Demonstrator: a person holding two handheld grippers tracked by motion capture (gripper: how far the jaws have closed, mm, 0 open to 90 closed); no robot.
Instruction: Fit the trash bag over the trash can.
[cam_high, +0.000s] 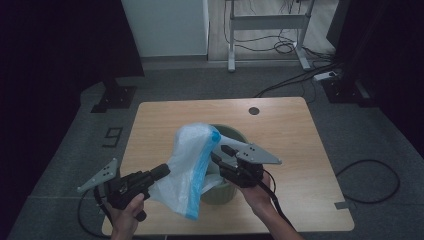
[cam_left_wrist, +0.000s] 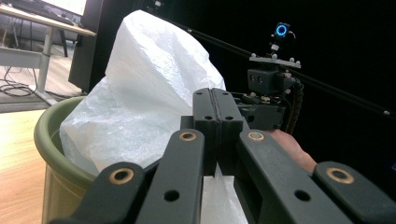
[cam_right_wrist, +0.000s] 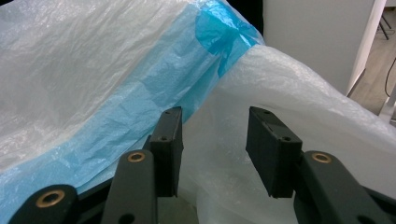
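A white plastic bag (cam_high: 186, 159) with a blue band (cam_high: 199, 175) rises out of a green bin (cam_high: 220, 194) at the table's middle and drapes over its front rim. My left gripper (cam_high: 162, 171) is at the bag's left side, jaws pressed together on the film; in the left gripper view the left gripper (cam_left_wrist: 217, 109) is shut in front of the bag (cam_left_wrist: 154, 79) and the bin (cam_left_wrist: 46, 135). My right gripper (cam_high: 220, 154) is over the bin. In the right gripper view the right gripper (cam_right_wrist: 215, 149) is open, close to the bag (cam_right_wrist: 70, 65) beside the blue band (cam_right_wrist: 140, 107).
The wooden table (cam_high: 295, 145) has a round cable hole (cam_high: 254, 110) at the back. Cables (cam_high: 367, 180) lie on the grey floor to the right. A white desk frame (cam_high: 267, 35) stands beyond the table.
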